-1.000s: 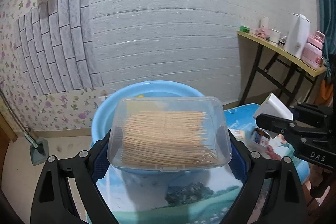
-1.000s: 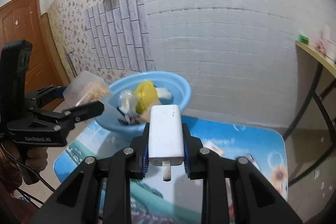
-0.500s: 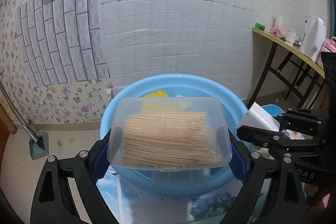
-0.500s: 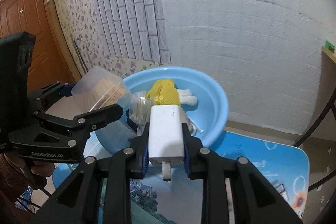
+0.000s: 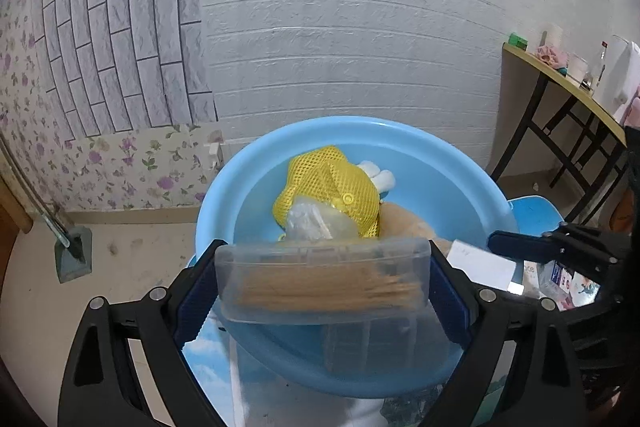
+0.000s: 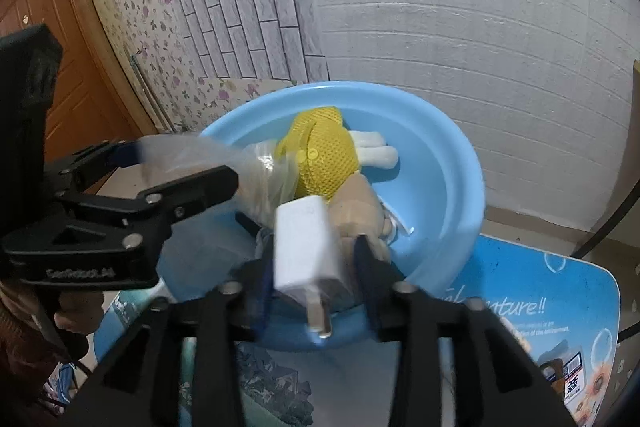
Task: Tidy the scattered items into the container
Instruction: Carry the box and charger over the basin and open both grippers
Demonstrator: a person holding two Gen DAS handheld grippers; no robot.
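Observation:
A light blue basin (image 5: 472,187) (image 6: 452,163) holds a yellow mesh item (image 5: 332,187) (image 6: 324,155), a beige plush toy (image 6: 360,207) and a clear bag (image 5: 308,223). My left gripper (image 5: 324,287) (image 6: 176,171) has its jaws spread around a clear plastic box of toothpicks (image 5: 324,283), which tips down over the basin's near rim. My right gripper (image 6: 316,263) (image 5: 560,255) has its jaws spread; the white charger plug (image 6: 308,247) (image 5: 480,263) sits loose and tilted between them, over the basin's near edge.
The basin stands on a small table with a blue printed cover (image 6: 540,307). Small packets (image 5: 564,275) lie on it at the right. A side table (image 5: 560,83) with a kettle stands along the wall. The left-hand gripper body (image 6: 80,227) is close beside the right one.
Both grippers moved forward over the basin and tilted down. The jaws of both have spread; the toothpick box and the charger have tipped and look blurred, slipping downward.

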